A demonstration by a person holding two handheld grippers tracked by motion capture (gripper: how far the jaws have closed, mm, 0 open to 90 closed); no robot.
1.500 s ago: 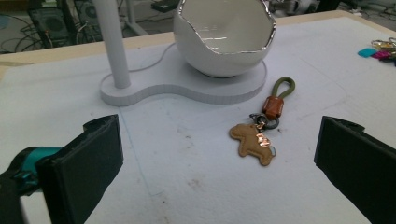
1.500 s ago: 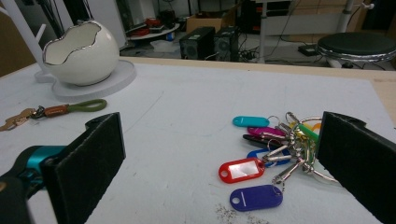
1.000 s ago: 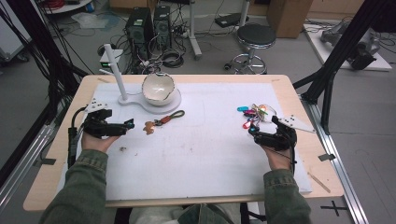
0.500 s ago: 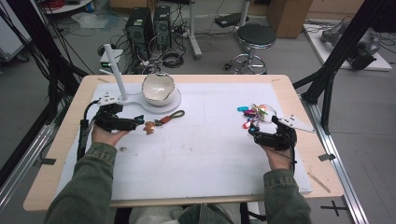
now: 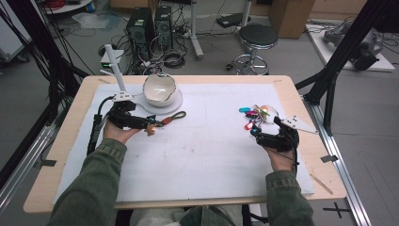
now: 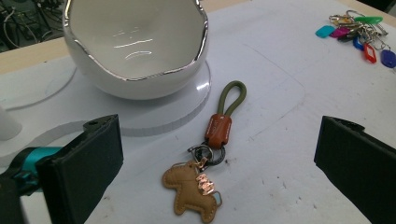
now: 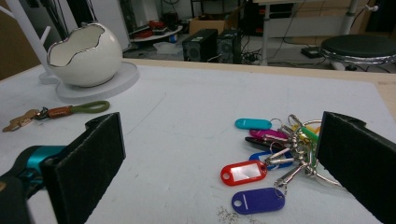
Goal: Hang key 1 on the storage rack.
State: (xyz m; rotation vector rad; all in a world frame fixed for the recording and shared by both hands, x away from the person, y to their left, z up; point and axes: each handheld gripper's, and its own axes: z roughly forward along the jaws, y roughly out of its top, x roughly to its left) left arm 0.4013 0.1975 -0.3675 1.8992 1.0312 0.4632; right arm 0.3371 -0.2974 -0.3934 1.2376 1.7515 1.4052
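Left gripper [image 6: 215,168], fingers apart, has closed in on the horse keychain [image 6: 194,186]; the white bowl [image 6: 135,46] sits beyond. Right gripper [image 7: 219,168], fingers apart, straddles the key tags [image 7: 261,158].

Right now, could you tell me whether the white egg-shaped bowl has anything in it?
Empty. The left gripper view looks into the white egg-shaped bowl and shows only its bare glossy inside; the horse keychain lies outside on the table.
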